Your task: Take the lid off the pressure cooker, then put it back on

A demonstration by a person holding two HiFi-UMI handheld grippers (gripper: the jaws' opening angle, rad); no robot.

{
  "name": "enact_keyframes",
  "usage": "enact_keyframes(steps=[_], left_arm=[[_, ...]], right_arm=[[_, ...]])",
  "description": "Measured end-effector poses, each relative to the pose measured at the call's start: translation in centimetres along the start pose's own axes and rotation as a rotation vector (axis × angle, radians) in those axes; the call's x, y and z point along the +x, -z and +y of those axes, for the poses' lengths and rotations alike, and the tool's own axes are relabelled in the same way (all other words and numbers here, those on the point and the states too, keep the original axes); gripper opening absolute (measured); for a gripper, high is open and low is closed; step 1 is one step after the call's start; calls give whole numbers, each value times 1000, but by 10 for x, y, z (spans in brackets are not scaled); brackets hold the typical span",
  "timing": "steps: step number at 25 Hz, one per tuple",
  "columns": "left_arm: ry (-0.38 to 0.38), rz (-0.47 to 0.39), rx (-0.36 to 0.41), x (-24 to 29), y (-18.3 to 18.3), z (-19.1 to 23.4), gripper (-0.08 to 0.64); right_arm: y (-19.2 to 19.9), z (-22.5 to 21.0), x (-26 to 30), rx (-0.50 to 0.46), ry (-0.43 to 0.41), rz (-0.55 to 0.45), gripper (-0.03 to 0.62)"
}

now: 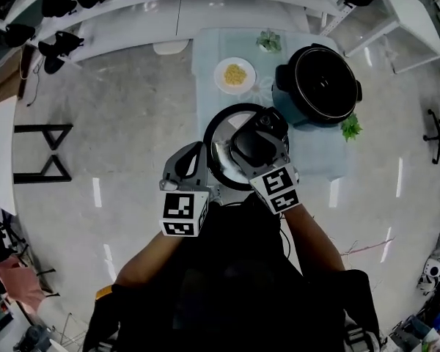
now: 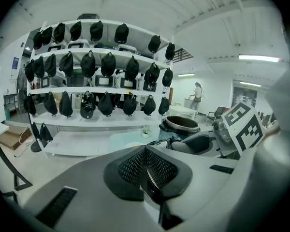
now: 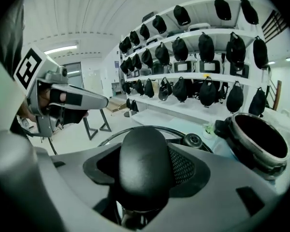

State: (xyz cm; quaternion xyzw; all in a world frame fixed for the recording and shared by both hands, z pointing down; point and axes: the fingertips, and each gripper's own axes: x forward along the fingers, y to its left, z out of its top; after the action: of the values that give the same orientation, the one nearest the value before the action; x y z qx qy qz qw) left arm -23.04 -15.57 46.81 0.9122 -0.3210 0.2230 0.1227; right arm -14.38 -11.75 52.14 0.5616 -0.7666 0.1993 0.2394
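Observation:
The round steel lid with a black rim hangs in the air above the near part of the pale table. My right gripper is shut on its black handle, which fills the space between the pads. The open black pressure cooker pot stands at the table's right, also seen in the right gripper view. My left gripper is at the lid's left rim with its pads together. Whether they pinch the rim is hidden.
A white plate of yellow food and two small green plants share the table. Curved white shelves of black headgear stand behind it. Black frame stands sit on the floor at left. A person stands far off.

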Motion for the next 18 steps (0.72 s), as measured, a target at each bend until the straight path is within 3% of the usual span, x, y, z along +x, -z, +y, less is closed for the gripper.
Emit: enact_keyframes(steps=[9, 13, 18], left_arm=[[72, -113, 38, -13, -53, -29, 8], [93, -120, 48, 0, -61, -48, 8], [67, -119, 40, 25, -75, -69, 6]], right_arm=[[-52, -27, -78, 0, 121, -62, 290], [-56, -64, -102, 5, 164, -55, 290], [-57, -128, -126, -35, 177, -56, 290]])
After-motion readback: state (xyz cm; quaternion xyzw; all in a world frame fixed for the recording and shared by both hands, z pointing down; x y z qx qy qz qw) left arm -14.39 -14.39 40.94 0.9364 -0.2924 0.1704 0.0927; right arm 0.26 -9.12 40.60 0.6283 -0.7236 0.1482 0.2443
